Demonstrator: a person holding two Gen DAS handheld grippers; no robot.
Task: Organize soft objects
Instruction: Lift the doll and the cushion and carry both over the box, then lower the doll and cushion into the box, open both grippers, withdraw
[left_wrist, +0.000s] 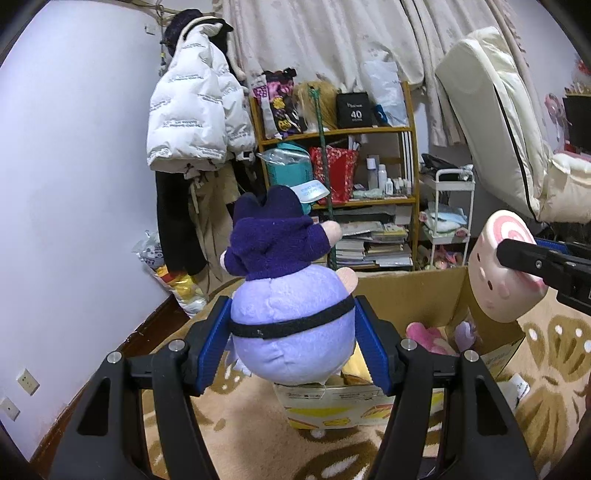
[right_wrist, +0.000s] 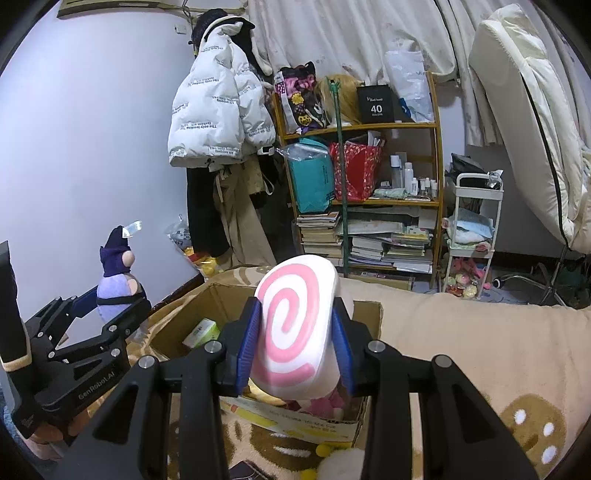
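Two soft toys held over the brown cardboard box (right_wrist: 364, 314).

The left gripper (left_wrist: 293, 341) is clamped on a round, soft purple doll in a dark purple hoodie (left_wrist: 288, 295), above the box's near edge. The right gripper (right_wrist: 295, 341) is clamped on a white plush roll with a pink swirl (right_wrist: 295, 325), right above the open box. A pink plush toy (left_wrist: 424, 338) lies inside the box.
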